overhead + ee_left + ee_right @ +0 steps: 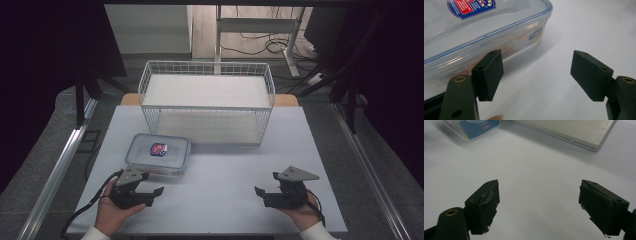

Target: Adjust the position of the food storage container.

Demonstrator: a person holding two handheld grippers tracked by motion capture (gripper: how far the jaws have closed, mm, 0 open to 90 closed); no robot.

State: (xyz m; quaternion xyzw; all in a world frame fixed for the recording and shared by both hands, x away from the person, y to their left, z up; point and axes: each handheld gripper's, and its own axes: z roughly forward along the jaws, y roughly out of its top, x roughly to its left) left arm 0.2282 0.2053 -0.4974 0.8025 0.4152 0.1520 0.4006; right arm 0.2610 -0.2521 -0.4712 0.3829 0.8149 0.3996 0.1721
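A clear plastic food box point(158, 154) with a blue-rimmed lid and a red and blue label lies on the white table point(220, 170), left of middle. My left gripper point(154, 183) rests just in front of it, jaws wide open and empty. Seen from the left gripper view, the food box point(474, 32) fills the upper left, with one pad point(489, 72) close to its near wall. My right gripper point(266, 185) sits open at the front right, nothing between its jaws. The box's corner point(472, 127) appears at the top left of the right gripper view.
A white wire basket shelf point(207, 100) with two levels stands at the back middle of the table; its lower board's edge point(574, 132) runs across the top of the right gripper view. Desk legs and cables lie on the floor beyond.
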